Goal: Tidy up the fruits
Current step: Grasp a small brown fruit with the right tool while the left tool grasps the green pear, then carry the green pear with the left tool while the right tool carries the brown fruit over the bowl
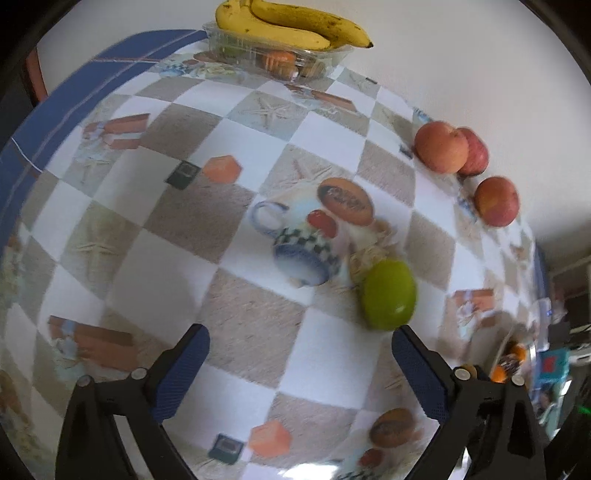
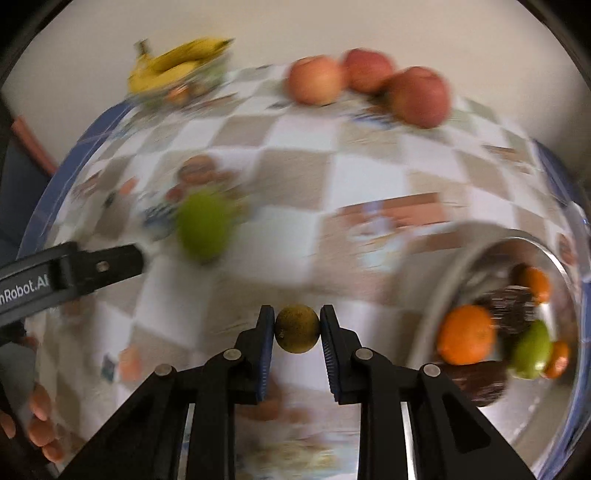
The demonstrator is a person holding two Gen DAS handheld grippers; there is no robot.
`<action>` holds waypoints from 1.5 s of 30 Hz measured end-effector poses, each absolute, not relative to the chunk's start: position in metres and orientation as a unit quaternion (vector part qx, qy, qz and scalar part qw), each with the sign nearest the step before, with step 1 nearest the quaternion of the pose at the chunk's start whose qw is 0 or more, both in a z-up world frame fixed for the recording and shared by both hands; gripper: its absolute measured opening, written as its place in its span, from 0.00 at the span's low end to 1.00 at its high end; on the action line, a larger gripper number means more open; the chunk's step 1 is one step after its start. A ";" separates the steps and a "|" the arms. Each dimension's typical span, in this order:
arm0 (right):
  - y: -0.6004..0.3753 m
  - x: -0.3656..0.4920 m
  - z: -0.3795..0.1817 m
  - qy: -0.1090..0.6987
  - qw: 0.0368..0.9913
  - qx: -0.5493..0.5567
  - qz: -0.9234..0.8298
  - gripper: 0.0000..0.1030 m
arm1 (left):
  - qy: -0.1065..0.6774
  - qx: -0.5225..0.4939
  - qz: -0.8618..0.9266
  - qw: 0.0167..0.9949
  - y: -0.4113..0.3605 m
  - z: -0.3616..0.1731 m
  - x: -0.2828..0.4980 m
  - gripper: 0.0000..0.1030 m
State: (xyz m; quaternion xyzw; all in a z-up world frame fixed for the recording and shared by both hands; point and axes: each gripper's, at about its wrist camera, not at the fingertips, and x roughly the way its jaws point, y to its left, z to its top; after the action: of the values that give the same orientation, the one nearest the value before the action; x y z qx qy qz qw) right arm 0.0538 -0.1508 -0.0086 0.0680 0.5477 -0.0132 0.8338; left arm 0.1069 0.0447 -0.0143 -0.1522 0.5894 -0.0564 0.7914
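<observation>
My right gripper (image 2: 297, 321) is shut on a small round yellow-brown fruit (image 2: 297, 328), held just above the checked tablecloth (image 2: 295, 162). A steel bowl (image 2: 476, 254) to its right holds oranges (image 2: 466, 334), a green fruit and dark items. My left gripper (image 1: 301, 332) stands open over the cloth with nothing between its fingers. A green round fruit (image 1: 388, 293) lies just beyond its right fingertip (image 1: 406, 339); the same fruit (image 2: 205, 227) shows blurred in the right wrist view, beside a left finger (image 2: 92, 266).
Three red apples (image 1: 439, 147) sit along the far right edge by the wall. Bananas (image 1: 291, 26) rest on a clear plastic container (image 1: 266, 55) at the back. The table's blue border (image 1: 74, 103) marks the left edge. A person's hand (image 2: 40, 424) shows at lower left.
</observation>
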 end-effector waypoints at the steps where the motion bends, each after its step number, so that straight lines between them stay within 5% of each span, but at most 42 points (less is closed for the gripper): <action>1: -0.158 0.054 -0.006 0.544 0.836 0.076 -0.019 0.25 | 0.586 -0.159 -0.065 0.792 0.041 -0.015 0.110 0.89; 5: -0.175 0.053 0.001 0.536 0.840 0.084 -0.034 0.25 | 0.570 -0.163 -0.088 0.801 0.026 -0.015 0.119 0.86; 7: -0.176 0.053 0.001 0.537 0.839 0.088 -0.032 0.25 | 0.564 -0.173 -0.104 0.801 0.018 -0.017 0.125 0.74; 18: -0.174 0.053 0.000 0.540 0.837 0.086 -0.023 0.25 | 0.555 -0.184 -0.136 0.800 0.000 -0.028 0.135 0.41; 33: -0.184 0.042 0.013 0.534 0.838 0.105 -0.029 0.25 | 0.548 -0.168 -0.140 0.807 0.001 0.018 0.105 0.41; 45: -0.251 0.005 0.032 0.526 0.833 0.128 -0.110 0.26 | 0.548 -0.101 -0.243 0.794 -0.091 0.043 0.059 0.41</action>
State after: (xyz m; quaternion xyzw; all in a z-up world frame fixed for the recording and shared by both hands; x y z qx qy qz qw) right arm 0.0046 -0.2508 0.0319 0.1281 0.5261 -0.1104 0.8335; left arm 0.0585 -0.0909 0.0427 -0.1005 0.5481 -0.2432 0.7940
